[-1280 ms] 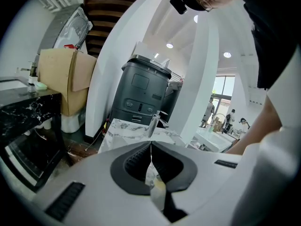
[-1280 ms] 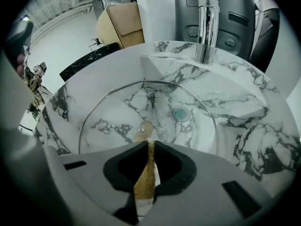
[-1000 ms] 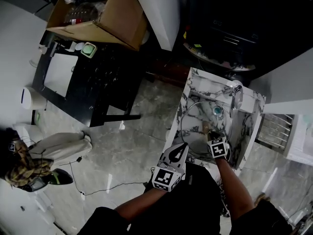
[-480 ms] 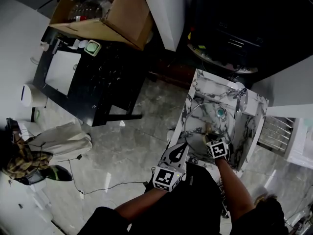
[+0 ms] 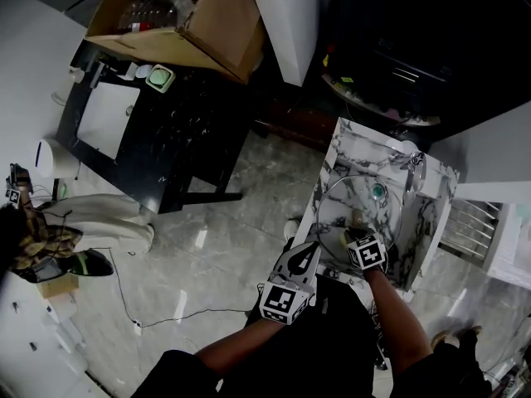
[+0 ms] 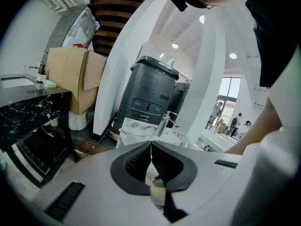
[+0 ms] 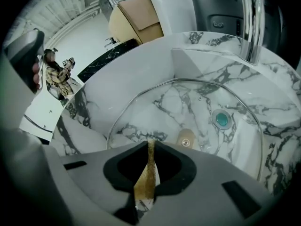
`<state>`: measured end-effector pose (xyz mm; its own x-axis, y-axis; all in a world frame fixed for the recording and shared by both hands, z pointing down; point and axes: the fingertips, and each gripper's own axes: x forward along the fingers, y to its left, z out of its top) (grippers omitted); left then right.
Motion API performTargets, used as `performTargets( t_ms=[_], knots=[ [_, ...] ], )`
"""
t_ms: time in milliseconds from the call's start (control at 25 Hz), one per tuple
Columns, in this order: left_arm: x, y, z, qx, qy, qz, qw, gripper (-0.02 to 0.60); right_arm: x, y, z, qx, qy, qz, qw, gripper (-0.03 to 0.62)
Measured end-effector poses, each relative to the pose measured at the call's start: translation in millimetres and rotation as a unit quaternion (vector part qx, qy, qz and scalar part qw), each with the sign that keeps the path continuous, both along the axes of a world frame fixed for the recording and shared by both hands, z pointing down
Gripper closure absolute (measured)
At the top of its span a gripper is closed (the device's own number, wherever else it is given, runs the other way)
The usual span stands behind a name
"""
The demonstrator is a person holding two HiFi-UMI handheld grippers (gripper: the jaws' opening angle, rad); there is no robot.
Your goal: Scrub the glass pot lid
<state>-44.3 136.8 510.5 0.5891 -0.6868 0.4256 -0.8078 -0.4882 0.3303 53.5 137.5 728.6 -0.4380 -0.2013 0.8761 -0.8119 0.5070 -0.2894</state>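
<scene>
The glass pot lid leans tilted in the marble sink, and its metal rim and brass knob show in the right gripper view. Through the lid I see the teal drain. My right gripper is over the lid's near part, shut on a thin yellow-brown scrub pad seen edge-on between the jaws. My left gripper is at the lid's near-left rim. Its jaws are shut on a thin edge that looks like the rim.
A chrome faucet stands at the sink's far side. A black table with a cardboard box is to the left across the floor. A person stands at far left. A cable lies on the floor.
The head view has drifted, so the sink sits lower right in the picture. My right gripper has slid slightly toward the lid's near edge. The person at far left has shifted.
</scene>
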Motion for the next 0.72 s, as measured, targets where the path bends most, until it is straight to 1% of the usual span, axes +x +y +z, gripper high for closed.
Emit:
performTargets(
  t_ms=[240,520,720],
  knots=[
    [-4.8,-4.6,0.6,-0.003,0.000,-0.002,1.0000,0.566,-17.3,-1.2,-2.6,0.001,-0.021,-0.018,1.000,0.534],
    [-14.1,-11.4,3.1,-0.005,-0.002,-0.010,0.9999,0.566,-33.2,-3.9,-4.6,-0.004,-0.048,-0.022,0.999,0.534],
    [-16.1,-16.9,5.6,-0.009,0.000,-0.013,0.9999,0.566,-44.8,-6.3,-5.9,-0.005,-0.060,-0.035,0.998,0.534]
  ],
)
